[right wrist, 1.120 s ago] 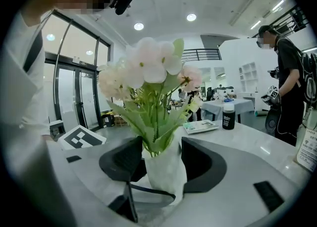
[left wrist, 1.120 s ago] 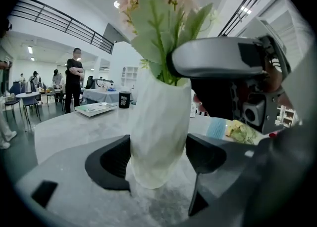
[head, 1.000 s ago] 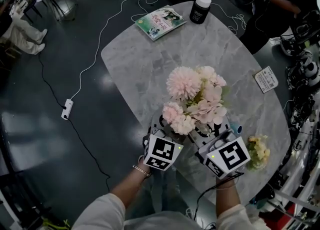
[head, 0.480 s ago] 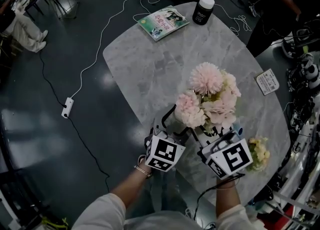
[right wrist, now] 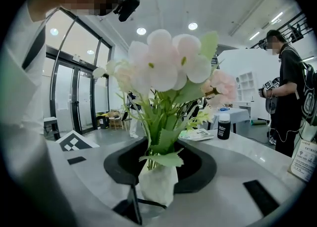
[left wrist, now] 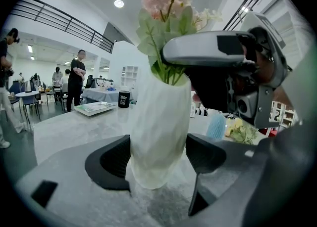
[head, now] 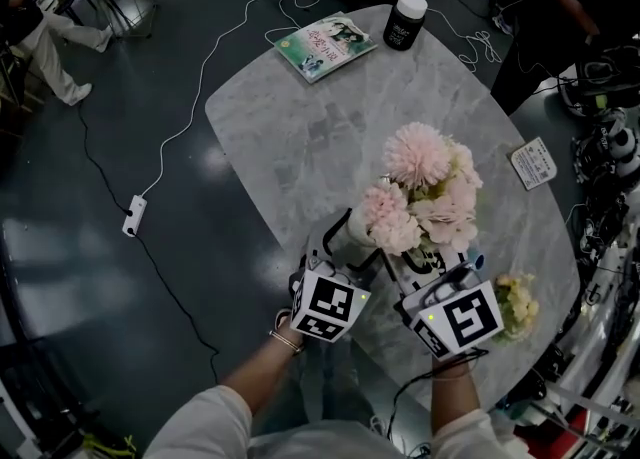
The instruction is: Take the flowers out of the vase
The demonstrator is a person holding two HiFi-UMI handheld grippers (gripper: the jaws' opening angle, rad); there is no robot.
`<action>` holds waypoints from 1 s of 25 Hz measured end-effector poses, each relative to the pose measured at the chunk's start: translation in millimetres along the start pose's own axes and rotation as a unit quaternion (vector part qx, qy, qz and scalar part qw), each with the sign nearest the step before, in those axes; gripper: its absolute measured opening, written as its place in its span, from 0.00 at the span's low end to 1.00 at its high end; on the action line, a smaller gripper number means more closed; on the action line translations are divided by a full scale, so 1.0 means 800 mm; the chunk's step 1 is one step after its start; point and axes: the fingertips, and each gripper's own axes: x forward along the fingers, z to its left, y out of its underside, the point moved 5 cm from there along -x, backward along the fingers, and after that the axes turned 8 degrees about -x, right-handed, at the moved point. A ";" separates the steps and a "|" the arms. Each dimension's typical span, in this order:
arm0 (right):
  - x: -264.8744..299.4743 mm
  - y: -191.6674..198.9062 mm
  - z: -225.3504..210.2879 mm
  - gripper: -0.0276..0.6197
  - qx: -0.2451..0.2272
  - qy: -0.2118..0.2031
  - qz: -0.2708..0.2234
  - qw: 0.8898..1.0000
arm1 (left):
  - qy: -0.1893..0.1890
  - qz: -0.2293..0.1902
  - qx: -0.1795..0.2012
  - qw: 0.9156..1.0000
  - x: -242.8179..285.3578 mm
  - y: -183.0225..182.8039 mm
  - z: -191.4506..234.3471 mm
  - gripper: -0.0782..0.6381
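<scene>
A bunch of pale pink flowers (head: 425,192) with green stems stands in a white ribbed vase (left wrist: 159,127) near the front of the marble table (head: 300,137). My left gripper (left wrist: 158,159) is shut on the vase's lower body, with a pad against each side. My right gripper (right wrist: 161,166) reaches in from the right at the vase's neck. Its jaws have just been closing; the stems (right wrist: 156,142) stand between them with room on both sides, so it is open. In the head view the blooms hide most of the vase, and both marker cubes sit just below them.
A small bunch of yellow flowers (head: 515,302) lies on the table right of my right gripper, with a light blue object (left wrist: 216,125) near it. At the far end lie a book (head: 322,44), a black jar (head: 403,19) and a card (head: 532,159). A person stands at the right.
In the head view the bouquet has shifted to the right, away from the left cube. Both cubes stay almost where they were.
</scene>
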 end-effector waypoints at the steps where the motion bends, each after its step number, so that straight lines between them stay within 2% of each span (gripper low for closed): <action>1: 0.000 0.000 0.000 0.27 -0.001 0.001 0.000 1.000 | 0.000 0.000 0.000 1.000 0.000 0.000 0.000 0.61; 14: -0.003 -0.018 0.006 0.23 -0.002 -0.002 -0.028 1.000 | 0.000 0.002 0.000 1.000 0.000 0.003 -0.001 0.61; 25: -0.010 -0.030 0.003 0.17 0.025 -0.009 -0.040 0.999 | 0.001 -0.004 -0.004 1.000 -0.001 0.003 0.001 0.61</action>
